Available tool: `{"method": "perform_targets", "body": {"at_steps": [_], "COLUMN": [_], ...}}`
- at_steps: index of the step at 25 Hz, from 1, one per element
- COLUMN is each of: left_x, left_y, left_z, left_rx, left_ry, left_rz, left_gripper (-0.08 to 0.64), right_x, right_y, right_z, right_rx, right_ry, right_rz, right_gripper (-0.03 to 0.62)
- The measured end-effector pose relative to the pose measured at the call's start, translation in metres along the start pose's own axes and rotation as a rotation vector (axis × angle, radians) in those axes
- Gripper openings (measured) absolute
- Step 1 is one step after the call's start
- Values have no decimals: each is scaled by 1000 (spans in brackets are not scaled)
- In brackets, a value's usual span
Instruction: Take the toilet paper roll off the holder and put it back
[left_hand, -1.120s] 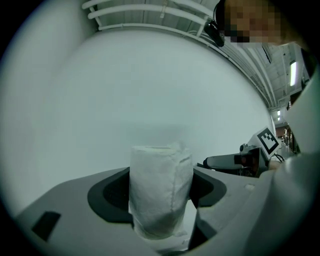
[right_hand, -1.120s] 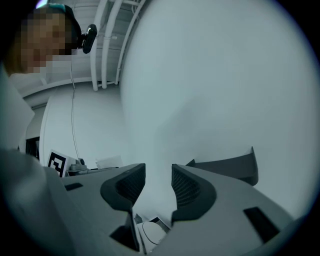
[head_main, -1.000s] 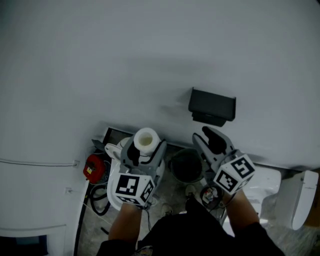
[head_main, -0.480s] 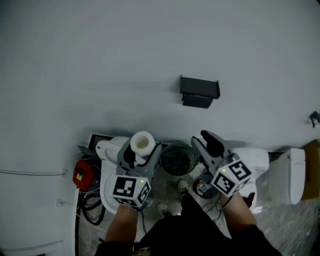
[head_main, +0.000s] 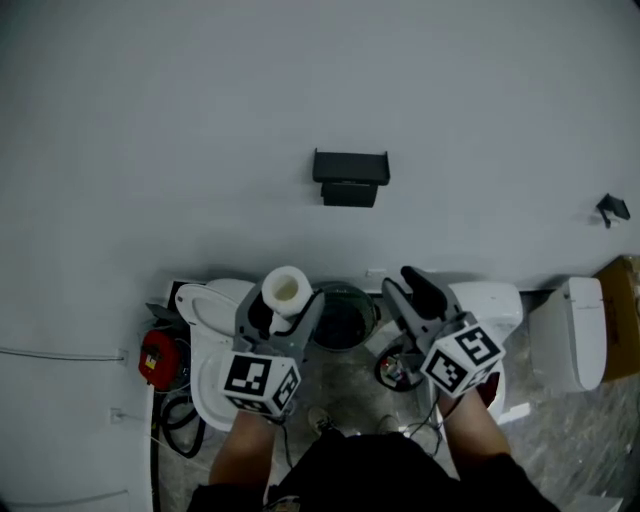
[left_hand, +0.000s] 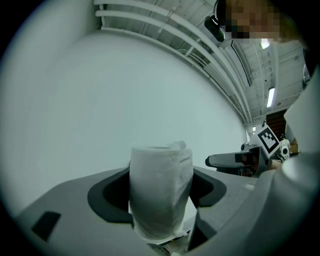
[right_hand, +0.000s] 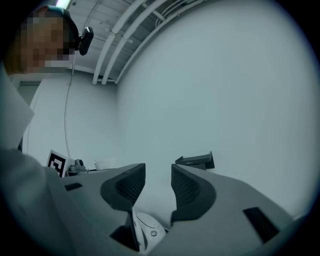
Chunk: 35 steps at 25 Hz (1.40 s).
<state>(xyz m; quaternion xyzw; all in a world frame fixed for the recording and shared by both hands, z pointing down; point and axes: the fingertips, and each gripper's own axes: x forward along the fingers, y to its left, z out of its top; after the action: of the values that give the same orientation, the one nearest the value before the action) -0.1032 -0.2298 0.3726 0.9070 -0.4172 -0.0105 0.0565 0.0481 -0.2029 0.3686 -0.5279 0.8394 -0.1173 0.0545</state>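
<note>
The left gripper was found with its fingers clamped on the toilet paper roll, pads bearing on opposite sides of the paper. The roll was off the holder and held in the air in front of the person, its long axis upright and the open core end facing up toward the head camera. The right gripper carried nothing; its fingers stood apart with only the wall visible through the gap. The holder, a dark bracket fixed to the wall, lay ahead of and above both grippers, roughly between them in the head view and well apart from the roll. From the left gripper it sat forward and to the right. Its mounting detail could not be made out. In my judgement the return falls to the left gripper, which must carry the roll forward and rightward and probably tip its axis to suit the bracket.
</note>
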Motion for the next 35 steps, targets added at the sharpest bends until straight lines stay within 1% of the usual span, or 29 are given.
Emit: {"method": "perform_targets", "body": {"at_steps": [3,6,10,13,16,20,25,30,35], "left_x": [7,14,10,0,-12,-36,-76,-141,-209], "left_y": [-44,-97,-160,-188,-206,-208,-198,-168,-130], "left_z": [-2,-9,-10,-10,-17,-28,-33,-32,-26], "left_rx": [12,31,55,58,61,36,22,-3,-23], "left_ry": [11,32,44,38,50,74,66,37,5], "left_rz": [13,19,38,75,111,168,220,260,261], "left_gripper": [318,318,318,318,316,316,316,316,317], "right_x": [-38,-82,-133,-159,-173,-176,-174,-168,-160], "right_y": [-23,-52,-79,-86,-87,-70,-33,40,121], "right_z": [3,8,11,12,7,-8,-24,-41,-55], "right_rx": [16,33,59,63,76,96,101,72,37], "right_ry": [-4,-15,-29,-30,-22,7,35,63,79], "right_rz": [12,19,45,87,129,182,236,283,292], "right_gripper": [160,158,155,155,152,150,149,149,152]}}
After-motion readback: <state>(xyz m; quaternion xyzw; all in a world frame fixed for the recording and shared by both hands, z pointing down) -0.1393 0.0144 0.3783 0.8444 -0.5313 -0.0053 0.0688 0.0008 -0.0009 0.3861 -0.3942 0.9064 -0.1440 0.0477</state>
